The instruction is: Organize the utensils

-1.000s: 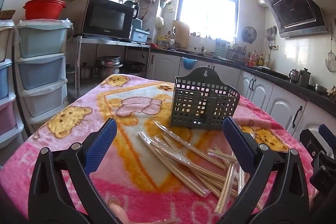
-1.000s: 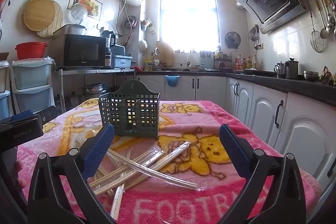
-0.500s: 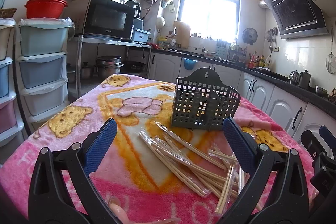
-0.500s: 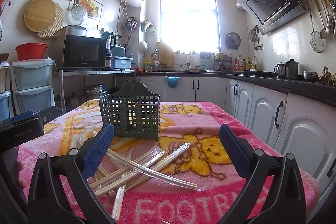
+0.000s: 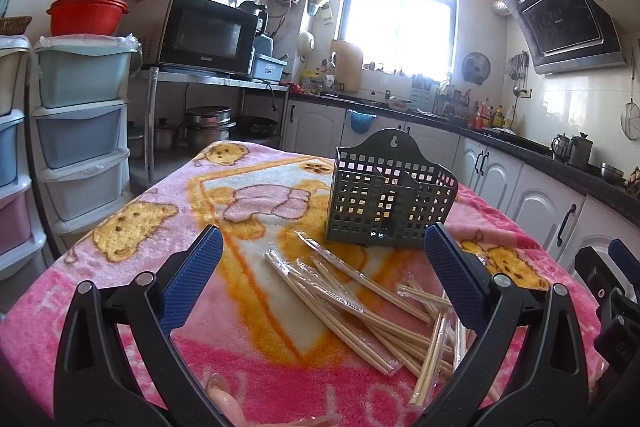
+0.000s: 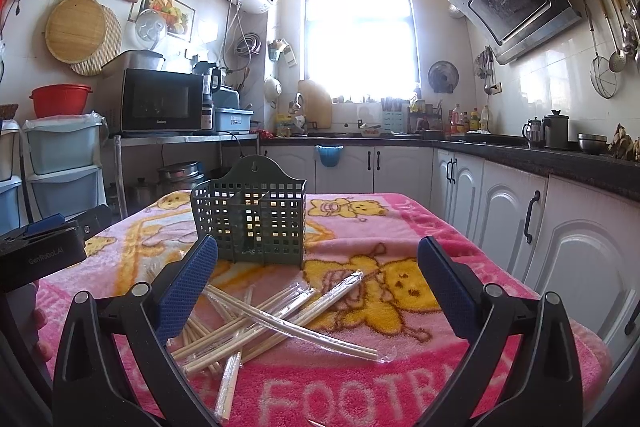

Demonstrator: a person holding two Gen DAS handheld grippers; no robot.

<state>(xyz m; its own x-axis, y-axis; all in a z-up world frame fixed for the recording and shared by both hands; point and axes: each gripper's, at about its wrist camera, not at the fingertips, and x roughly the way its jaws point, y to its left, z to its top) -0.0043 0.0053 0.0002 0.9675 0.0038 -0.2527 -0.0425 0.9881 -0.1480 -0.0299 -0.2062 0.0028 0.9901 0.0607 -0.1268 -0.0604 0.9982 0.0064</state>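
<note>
I am seeing both sets of jaws standing wide apart with nothing between them. My left gripper [image 5: 320, 275] is hovering over the pink blanket [image 5: 120, 291], its blue pads [image 5: 192, 279] framing the chopsticks [image 5: 360, 303], which are lying in a loose heap of clear wrappers at about 6 o'clock from the holder [image 5: 390, 197]. The holder, a dark perforated basket with a divider inside, is standing upright on the blanket at 12 o'clock from that gripper, and it is looking empty. My right gripper [image 6: 318, 281] is likewise hovering above the table, with the chopsticks [image 6: 276, 319] crossing one another just below its open fingers [image 6: 186, 287] and the holder [image 6: 250, 217] sitting at 11 o'clock, near the heap's far edge. In the right view, the left gripper's black body [image 6: 40, 255] is showing at 9 o'clock. In the left view, the right gripper [image 5: 612, 291] is peeking in at 3 o'clock. A fingertip [image 5: 224, 399] is showing at the left view's lower edge.
</note>
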